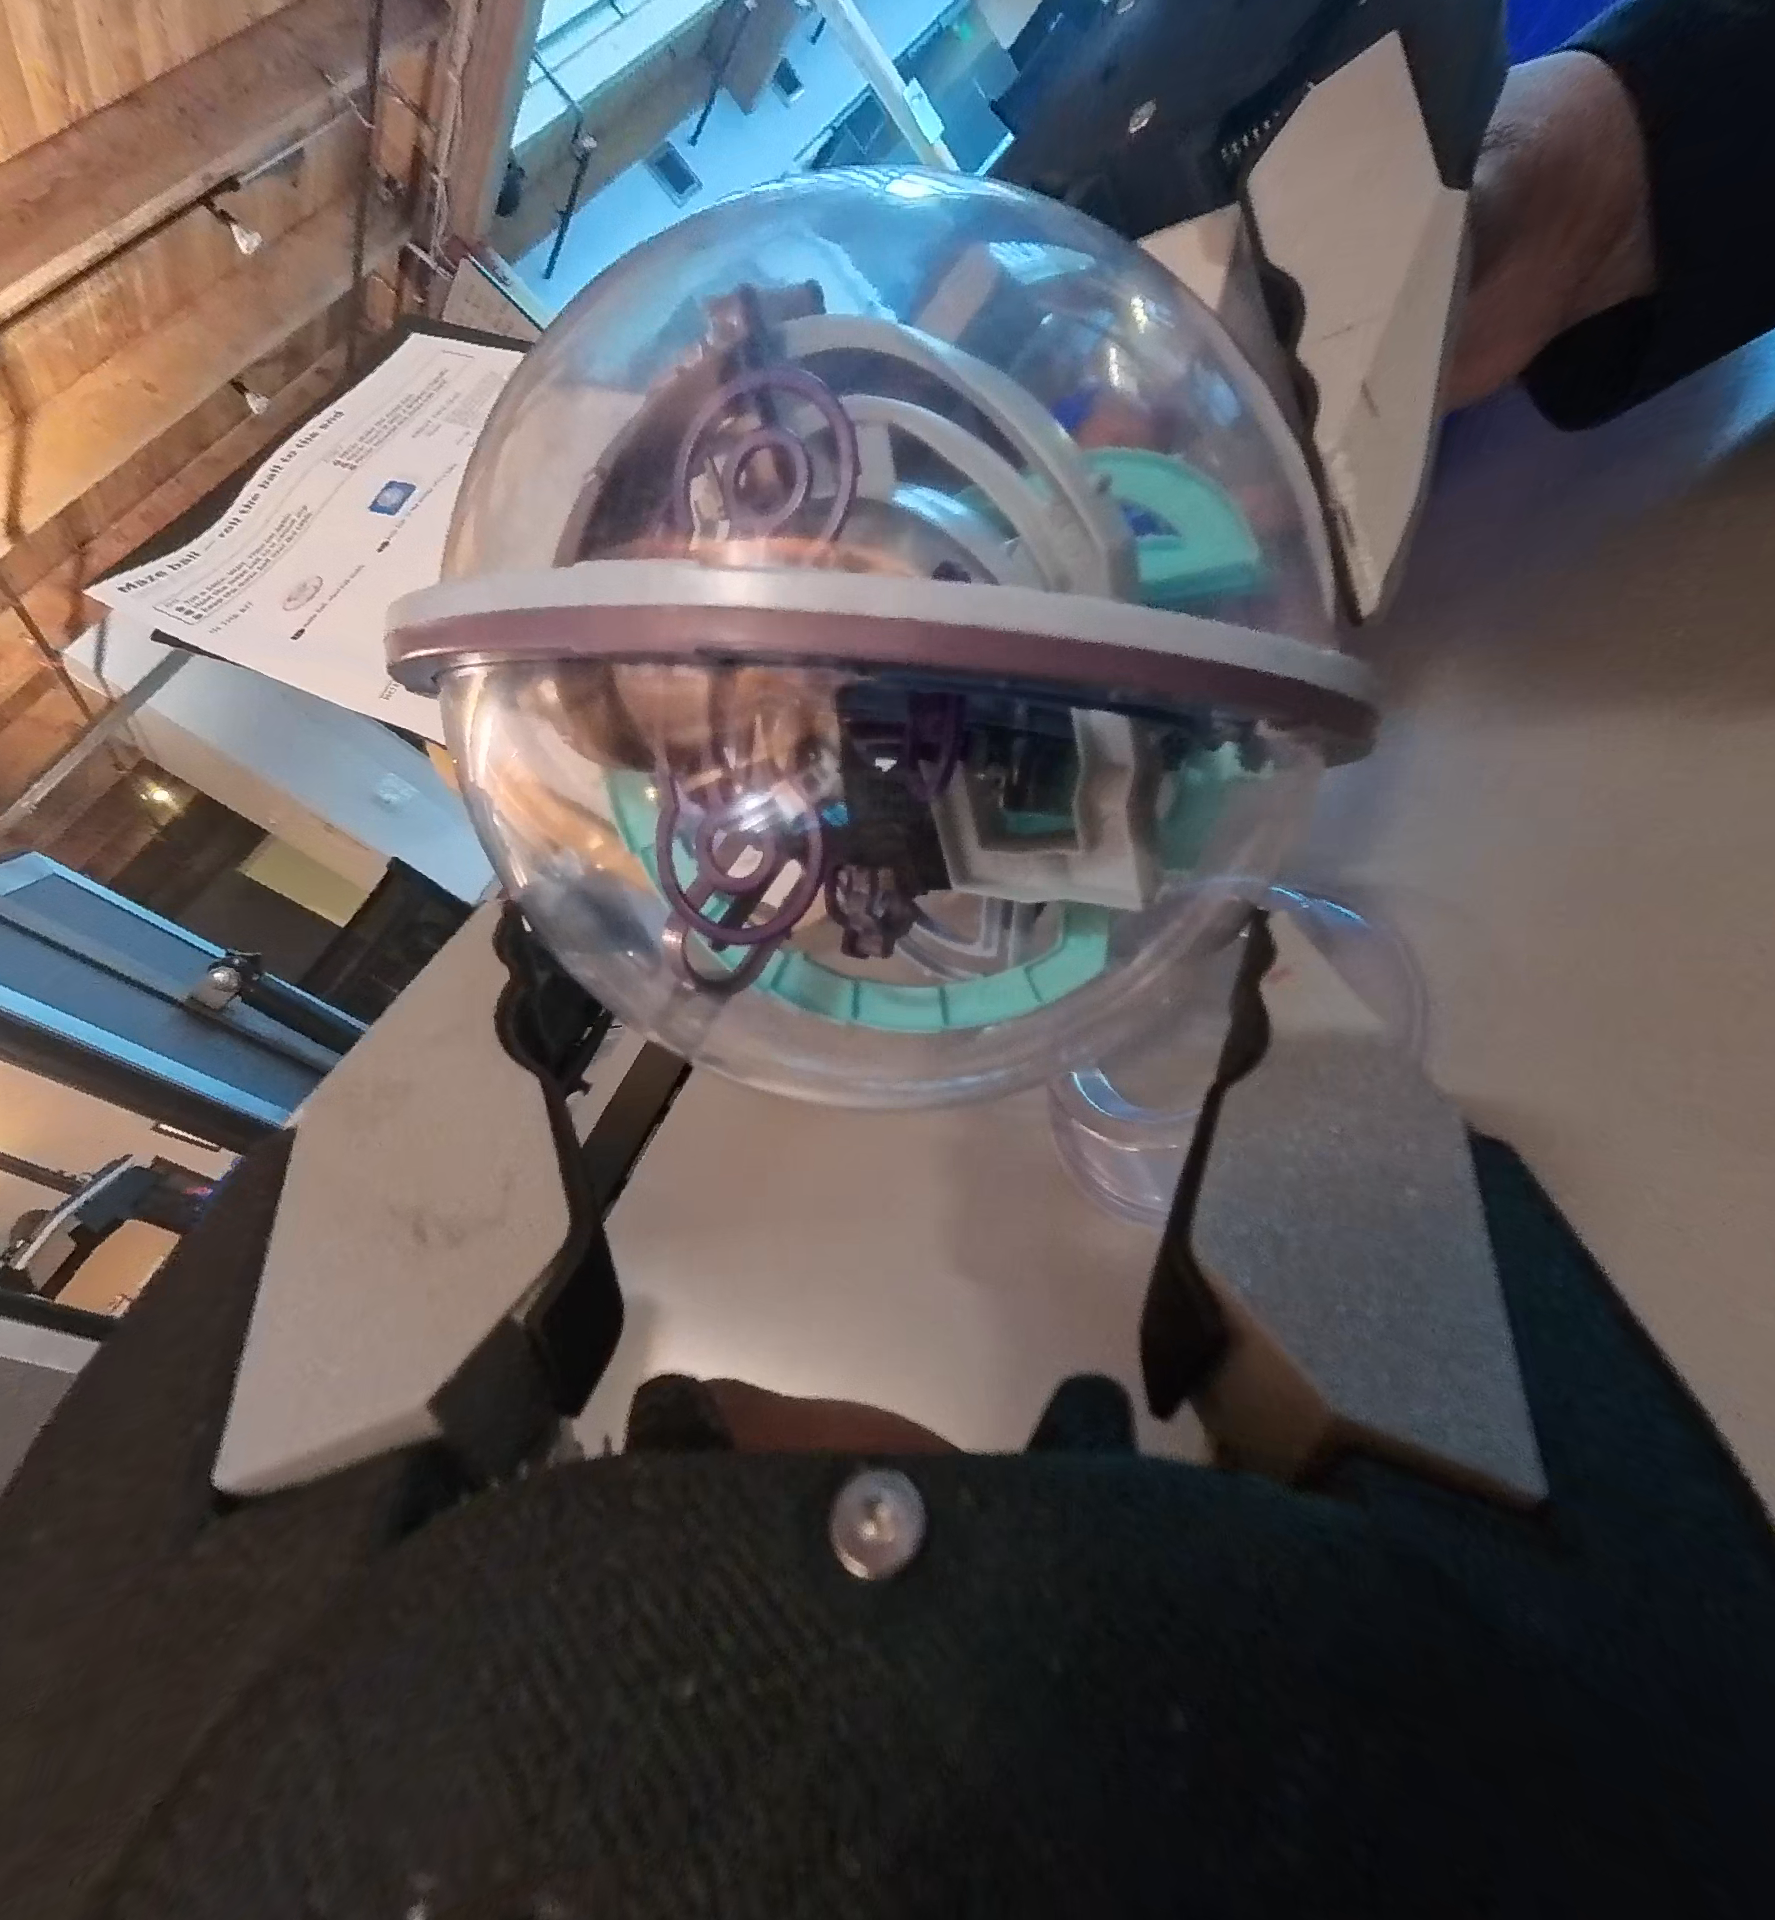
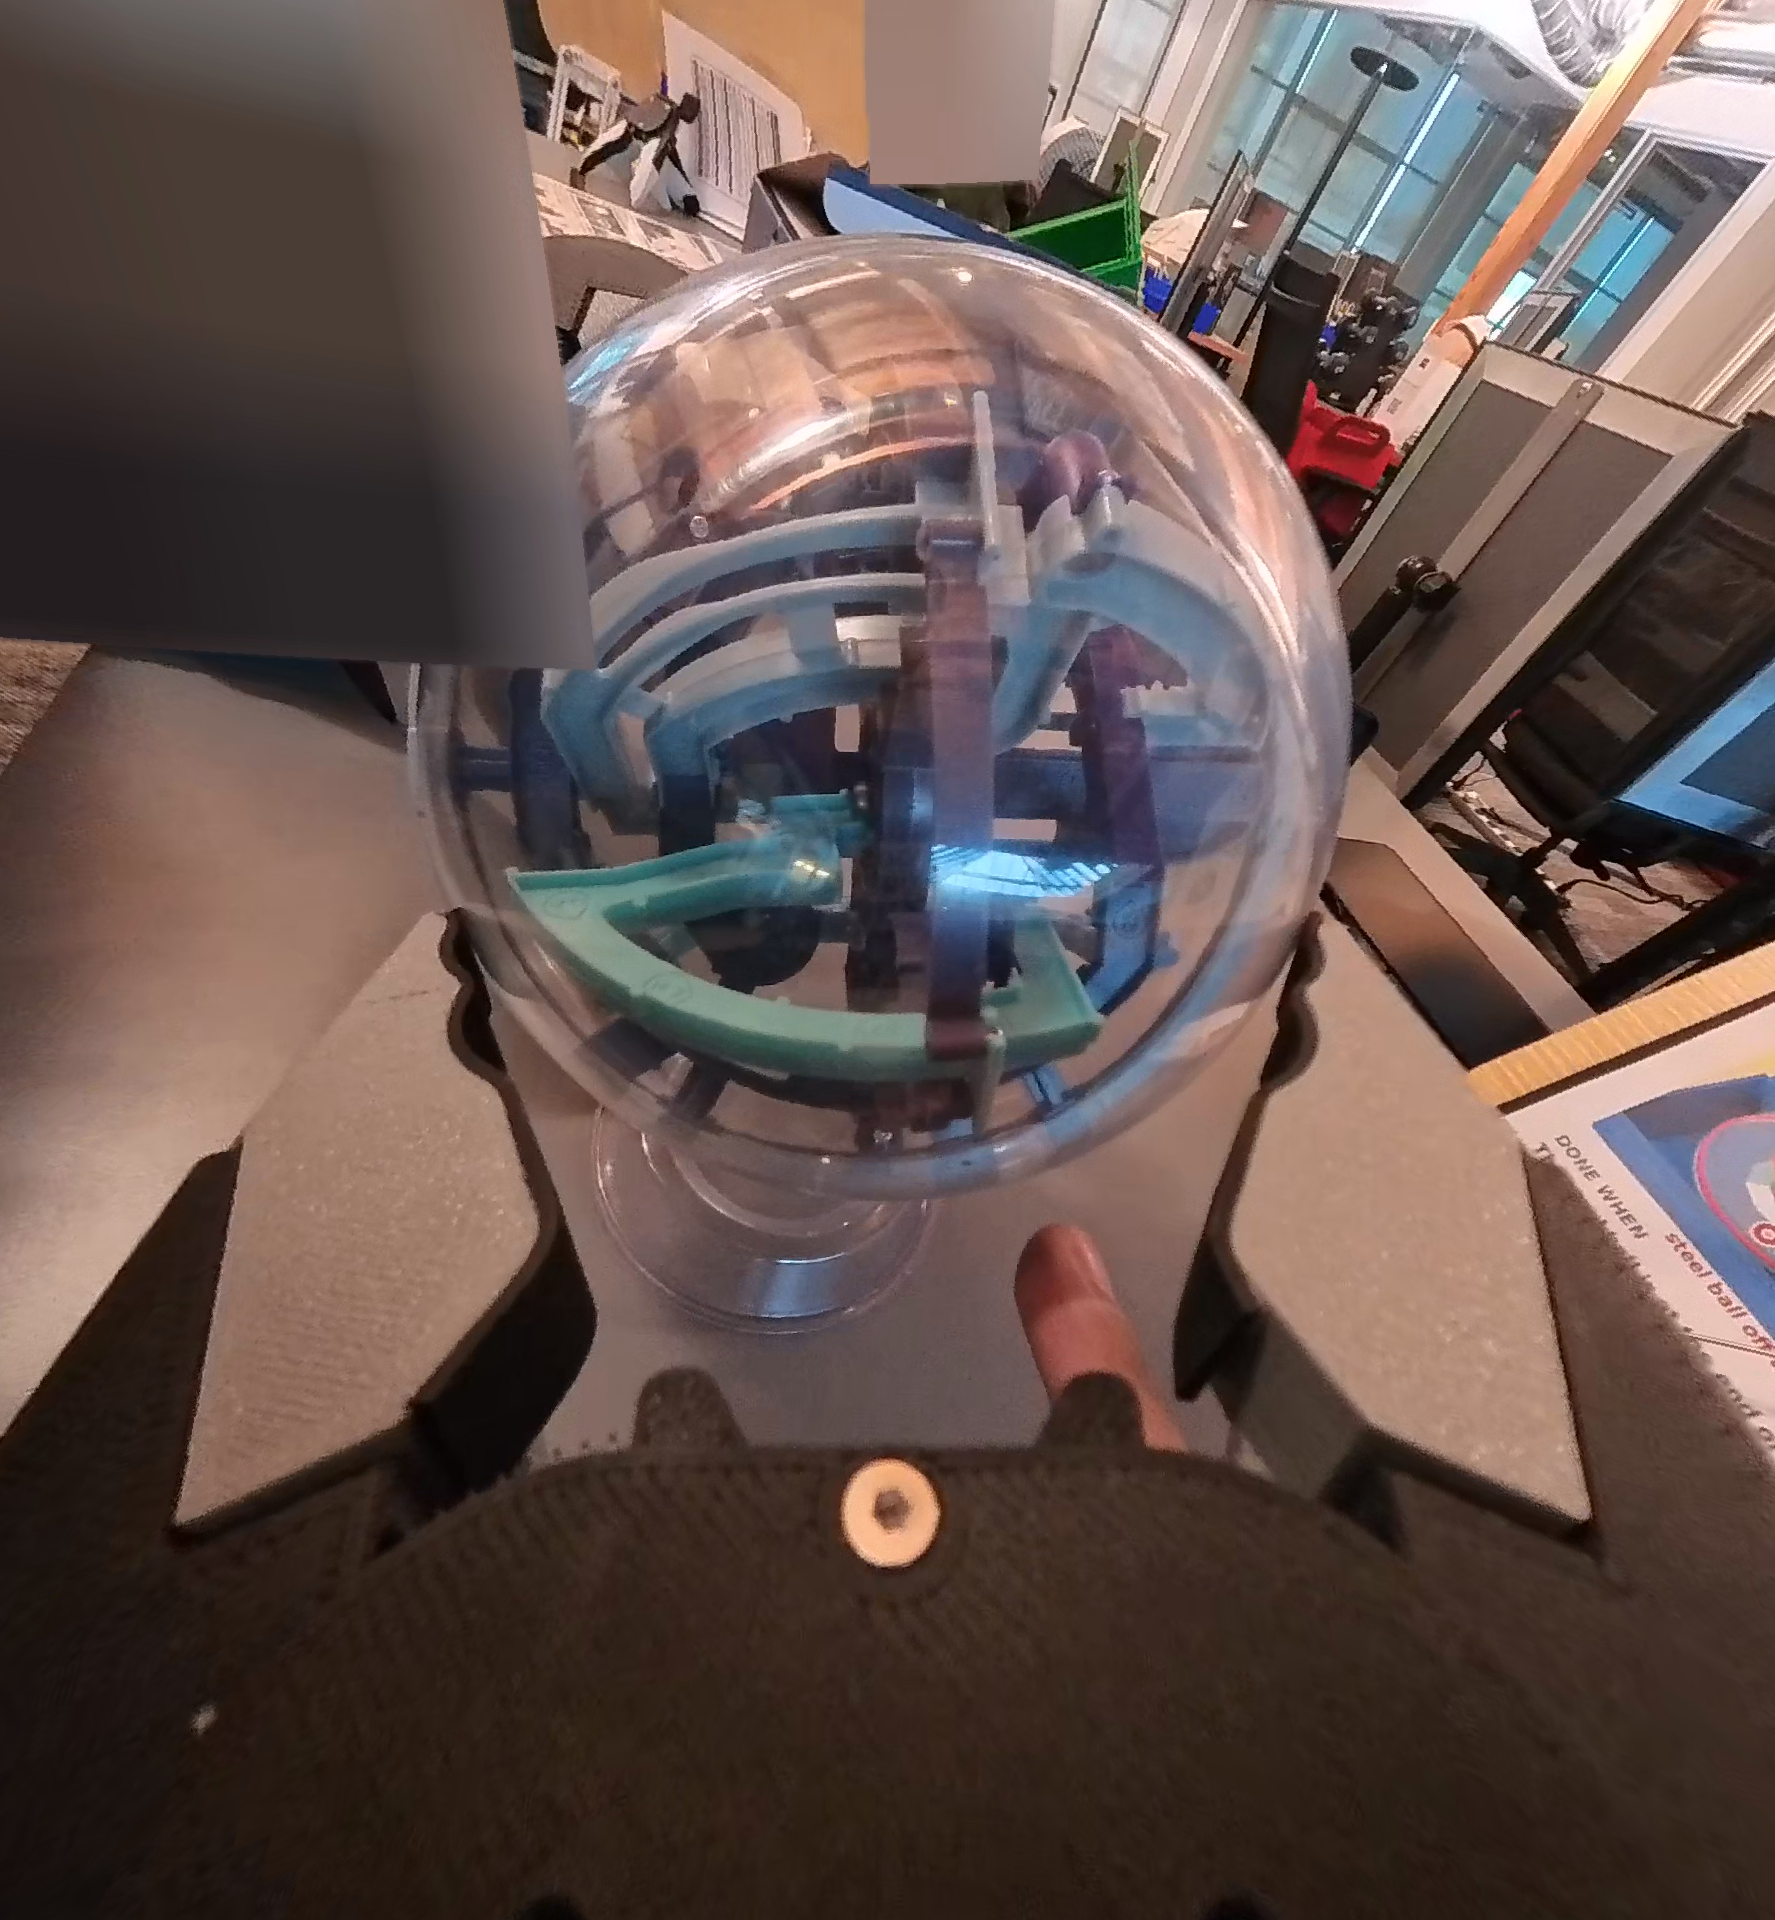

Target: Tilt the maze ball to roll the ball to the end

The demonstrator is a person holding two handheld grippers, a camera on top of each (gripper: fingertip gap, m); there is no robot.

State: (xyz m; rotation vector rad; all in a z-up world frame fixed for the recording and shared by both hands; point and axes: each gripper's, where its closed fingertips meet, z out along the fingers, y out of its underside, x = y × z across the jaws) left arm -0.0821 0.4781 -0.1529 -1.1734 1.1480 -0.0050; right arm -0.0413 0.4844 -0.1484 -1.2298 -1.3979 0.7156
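The maze ball (image 1: pixel 878 634), a clear sphere with grey, teal, blue and purple tracks inside and a grey and purple band round its middle, is held up between the two tools, lifted just clear of its clear plastic stand (image 2: pixel 758 1236) on the grey table (image 2: pixel 187 883). The left gripper (image 1: pixel 883 987) is spread wide, its black fingertips pressing the sphere's lower half from either side; the right gripper (image 2: pixel 878 997) is likewise wide and bears on the ball's flanks, and shows in the left wrist view as pale plates beyond the ball with a hand (image 1: pixel 1589 229) behind it. A white printed sheet (image 1: pixel 343 499) stands propped past the ball in the left view, and a second sheet with a coloured picture (image 2: pixel 1714 1226) lies at the right edge, cut off by the frame; both carry printed lines. No brand mark can be made out on the ball. The small steel ball cannot be picked out among the tracks, glare blurring the centre. A fingertip (image 2: pixel 1070 1320) pokes out beside the right tool's body
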